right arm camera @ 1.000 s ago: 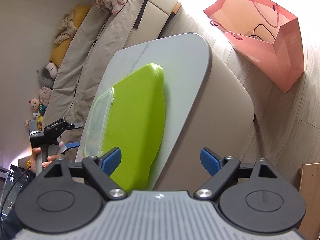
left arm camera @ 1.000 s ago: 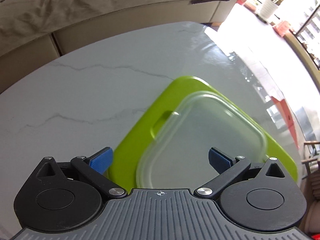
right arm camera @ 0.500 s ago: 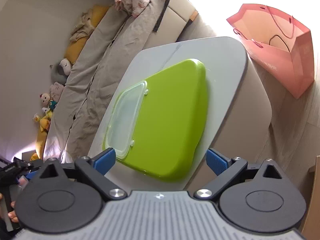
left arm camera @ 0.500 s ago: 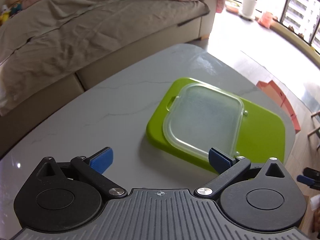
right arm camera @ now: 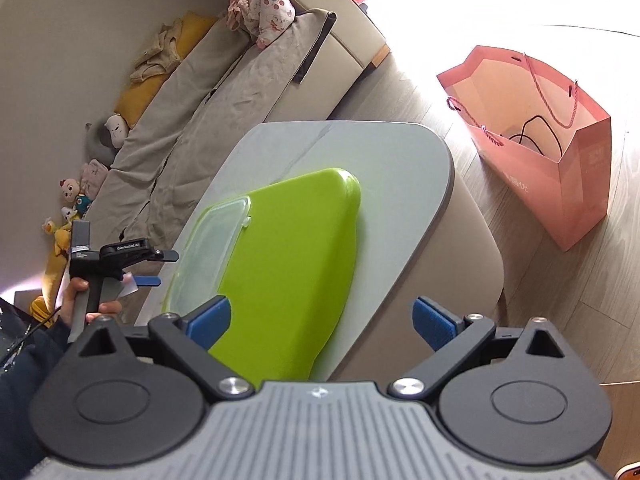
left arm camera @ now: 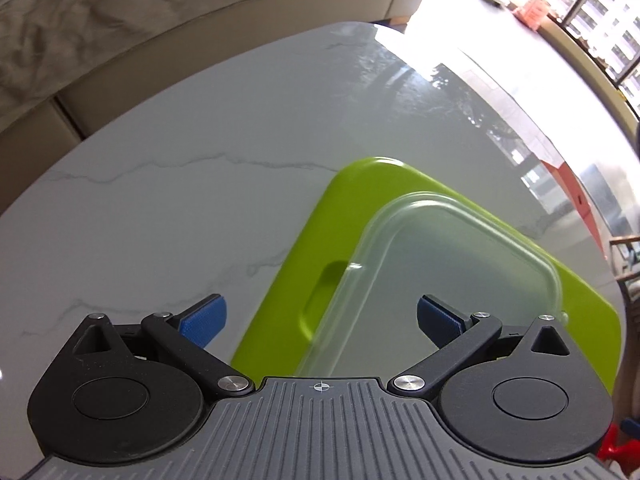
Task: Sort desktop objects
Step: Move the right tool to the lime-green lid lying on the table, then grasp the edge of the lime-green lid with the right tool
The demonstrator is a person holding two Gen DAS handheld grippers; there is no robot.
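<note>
Here, clear lid [left arm camera: 452, 276] flat on lime-green board [left arm camera: 320, 240]; both grippers' fingers [left arm camera: 202, 316] wide, empty.

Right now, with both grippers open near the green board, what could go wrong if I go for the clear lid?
1. The clear lid lies flat on the green board, so the left gripper, its jaws open, may slide over it or shove it instead of catching an edge.
2. The board's end sits near the table edge, so a push might send it off toward the floor.
</note>
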